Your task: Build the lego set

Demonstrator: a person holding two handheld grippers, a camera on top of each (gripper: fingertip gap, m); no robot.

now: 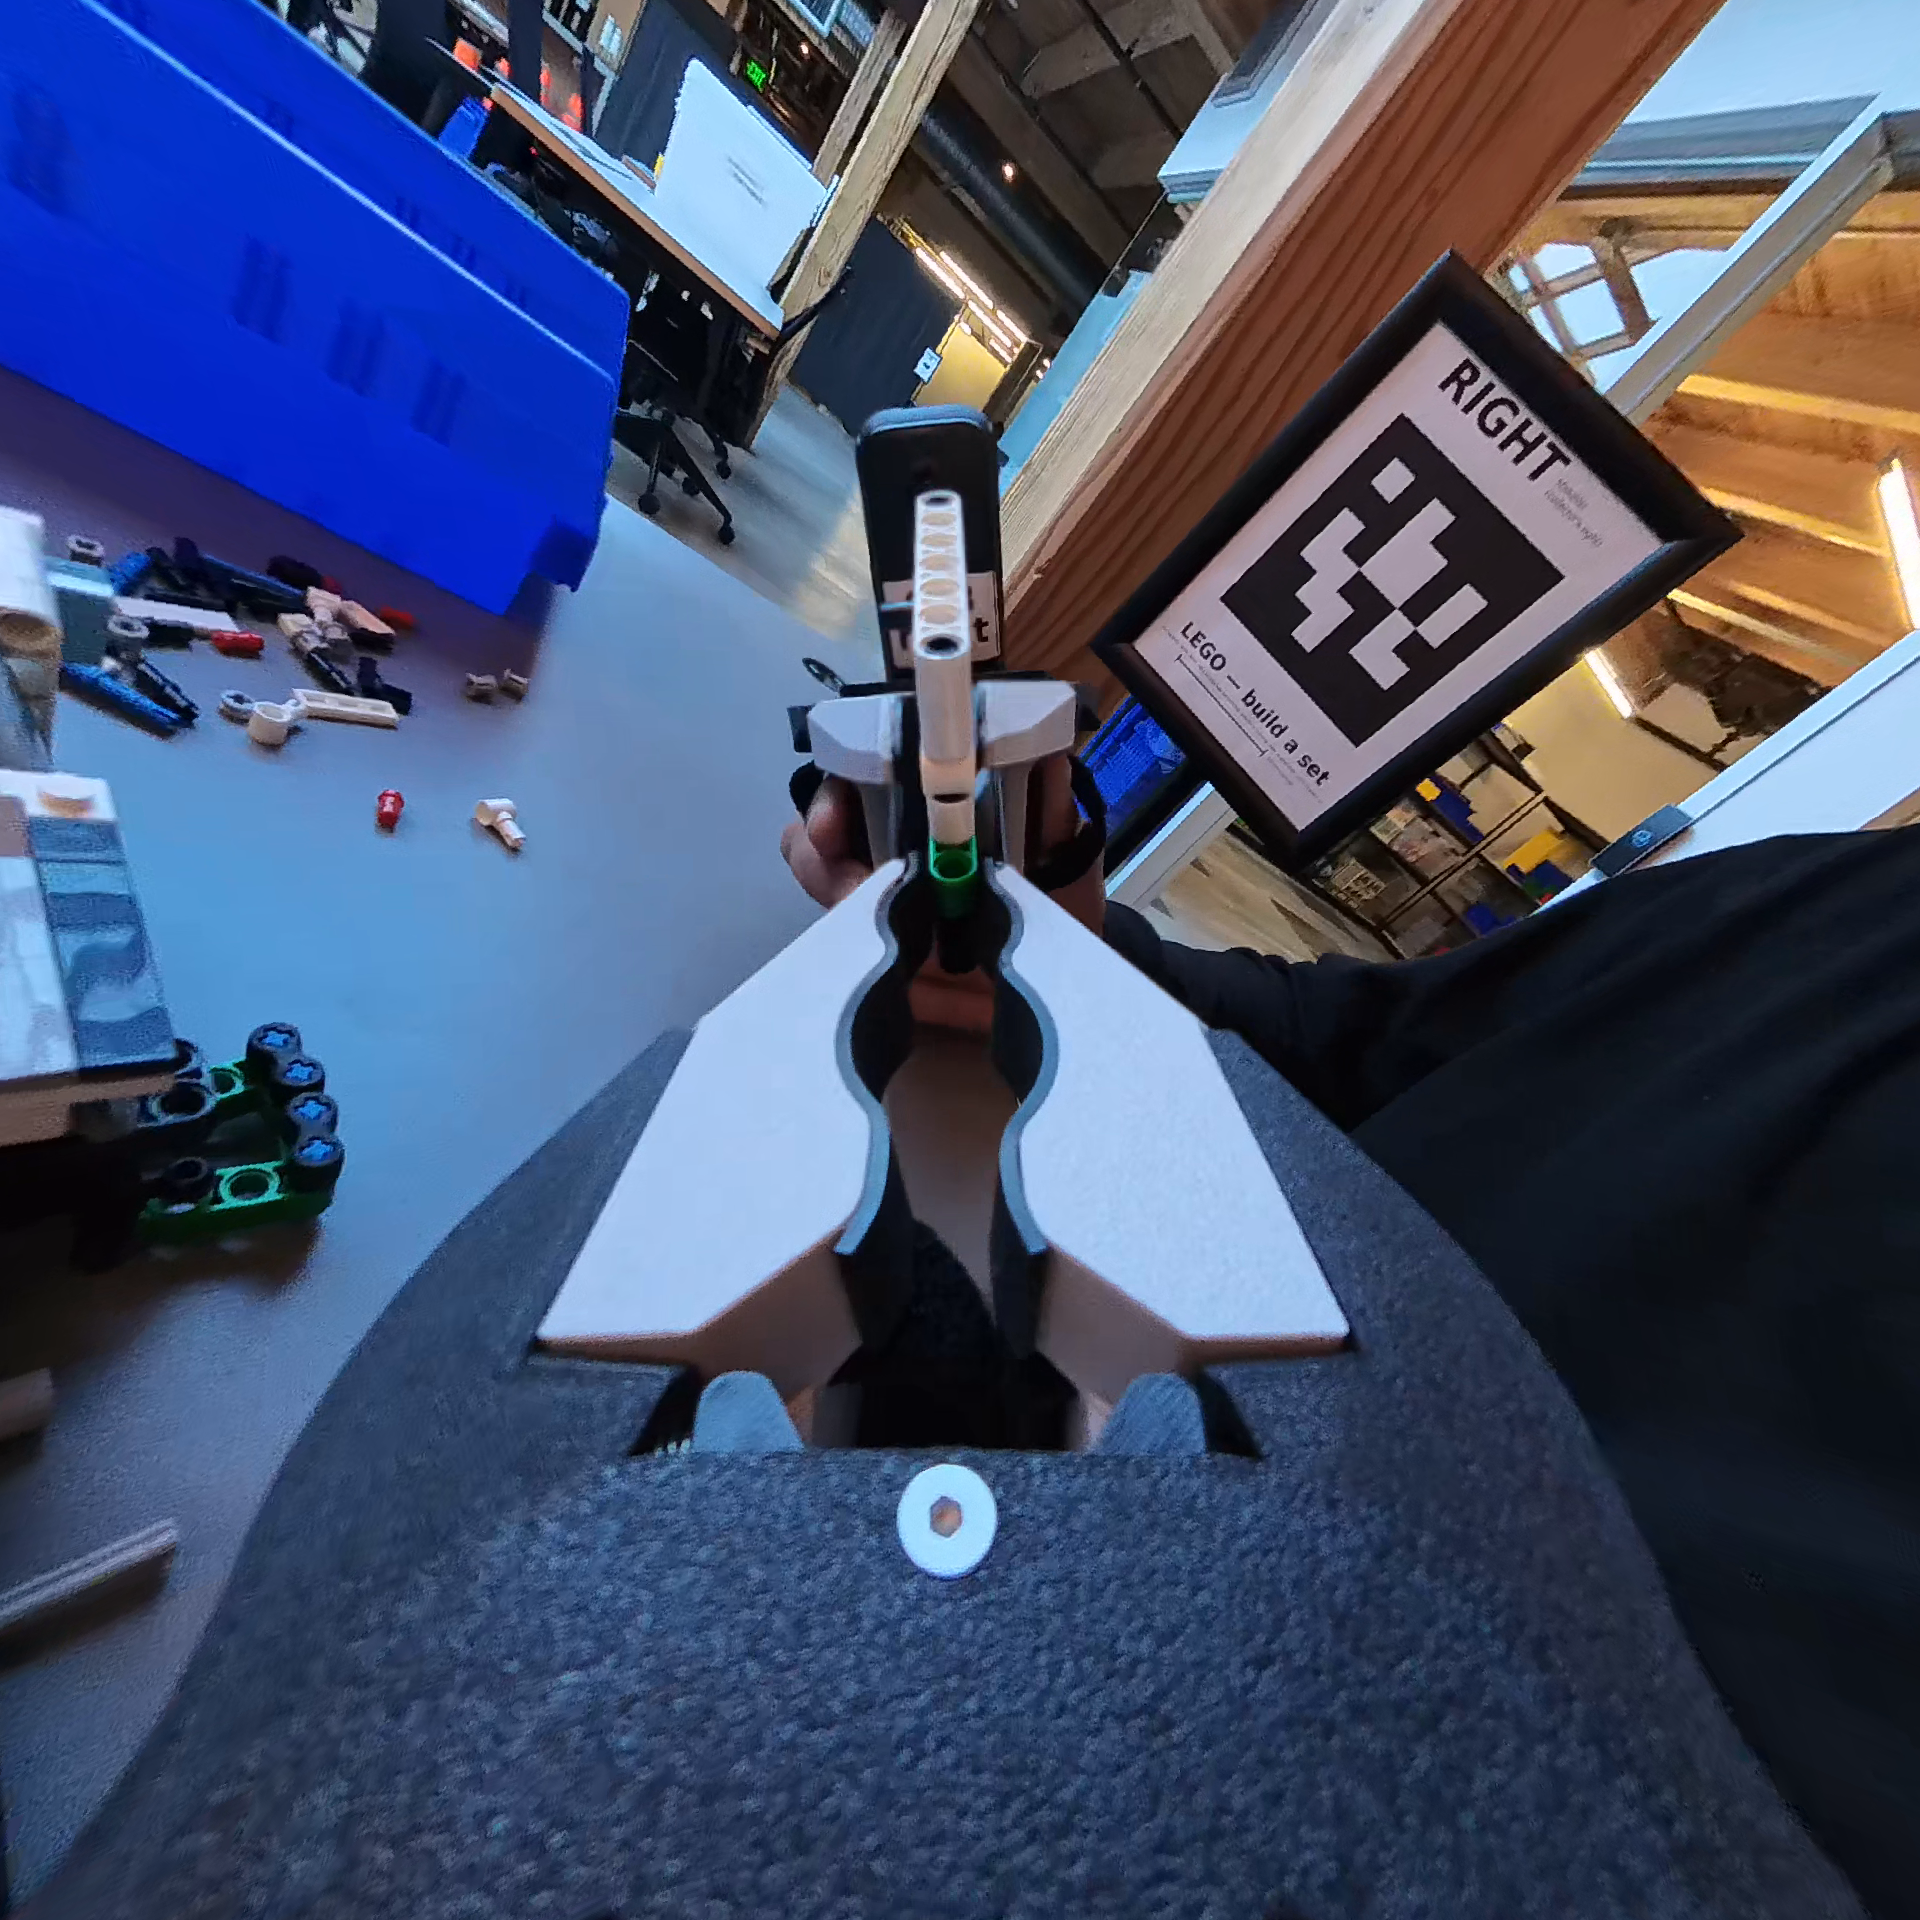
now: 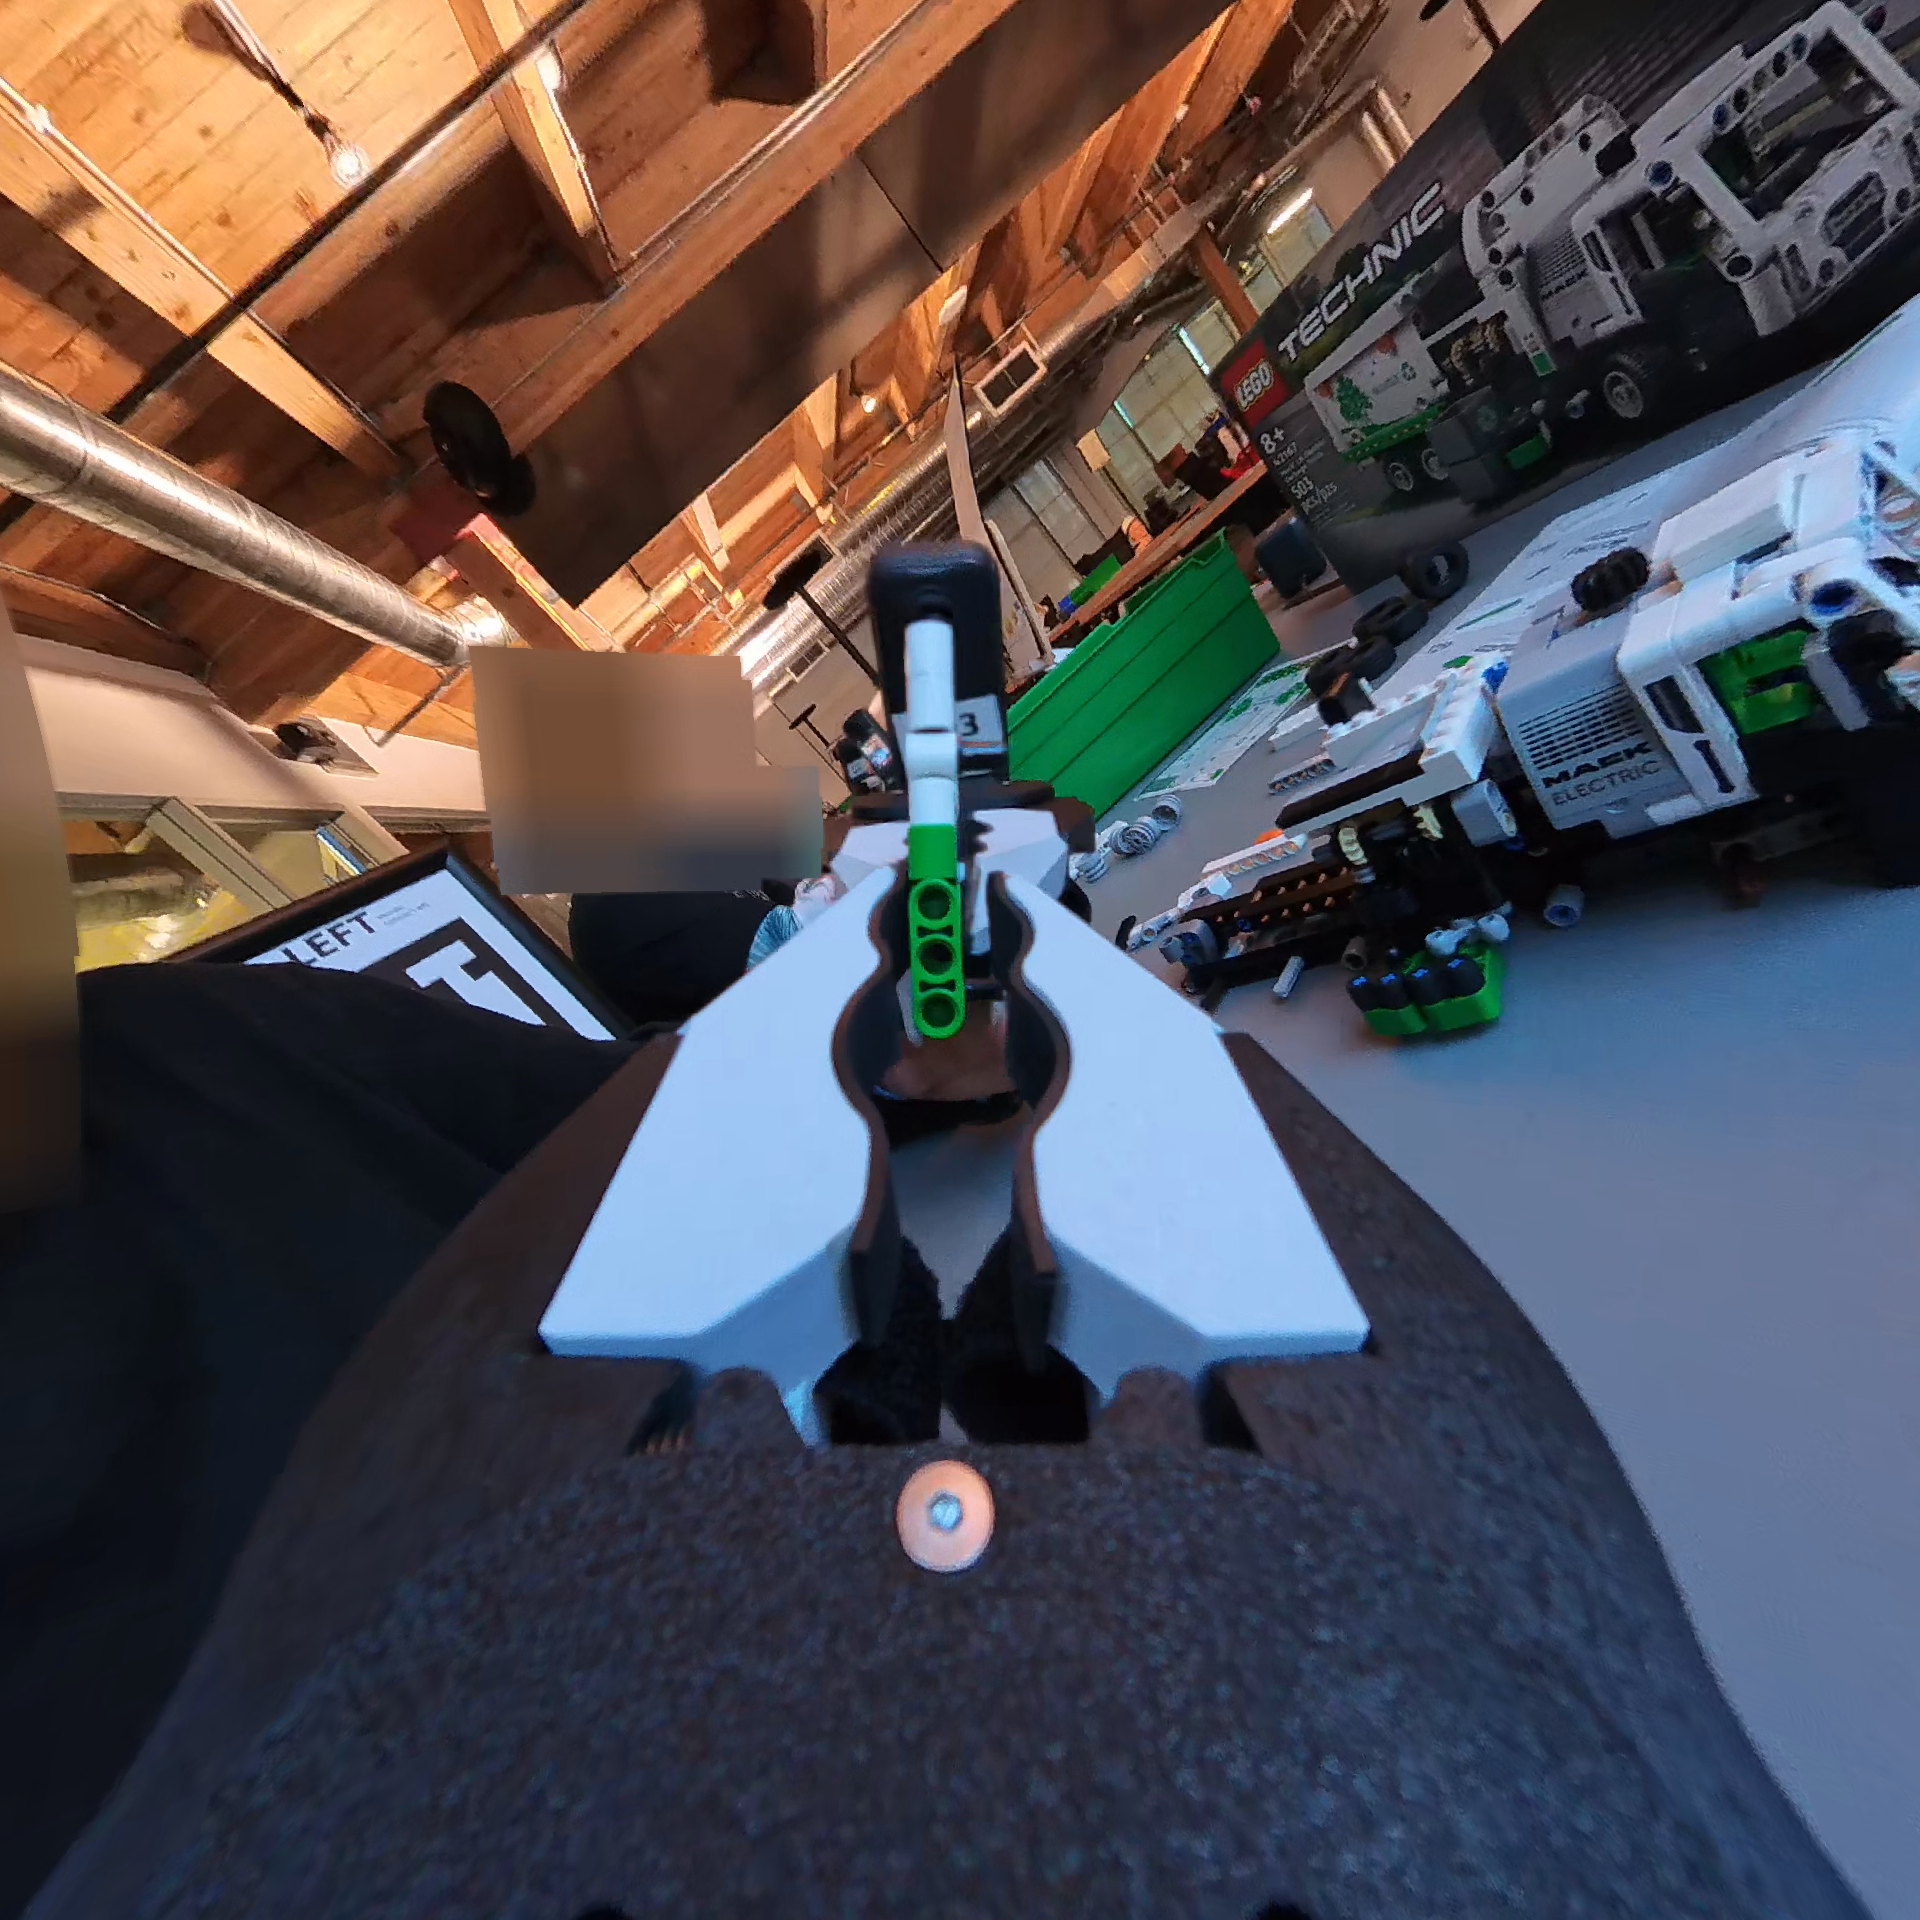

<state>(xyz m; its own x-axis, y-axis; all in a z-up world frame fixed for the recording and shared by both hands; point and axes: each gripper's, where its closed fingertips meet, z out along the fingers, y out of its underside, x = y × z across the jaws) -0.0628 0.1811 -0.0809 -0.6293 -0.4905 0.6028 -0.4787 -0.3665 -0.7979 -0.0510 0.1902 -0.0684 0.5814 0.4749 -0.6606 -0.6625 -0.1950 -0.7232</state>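
Observation:
I hold a thin assembly in the air between both grippers: a white holed beam (image 1: pixel 940 566) joined in line to a green piece (image 1: pixel 953 864). My left gripper (image 1: pixel 951 883) is shut on the green end. The right gripper (image 1: pixel 940 727) faces it and clamps the white part. In the right wrist view, my right gripper (image 2: pixel 940 904) is shut around the green three-hole beam (image 2: pixel 938 966). The white beam (image 2: pixel 928 707) runs on past the left gripper (image 2: pixel 956 831). A partly built white truck model (image 2: pixel 1662 727) stands on the grey table (image 2: pixel 1558 1247).
Loose pieces (image 1: pixel 260 644), a red pin (image 1: pixel 389 808) and a white pin (image 1: pixel 501 821) lie near a blue bin (image 1: pixel 312 312). A green-and-black subassembly (image 1: pixel 249 1143) also shows in the right wrist view (image 2: pixel 1434 987). The set's box (image 2: pixel 1558 260), a green bin (image 2: pixel 1143 675), tyres (image 2: pixel 1382 644) and a framed sign (image 1: pixel 1403 561) stand around. Less than 4 cm separates the two grippers' tips. The green-and-black subassembly (image 1: pixel 249 1143) is about equally far from each gripper, around 12 cm.

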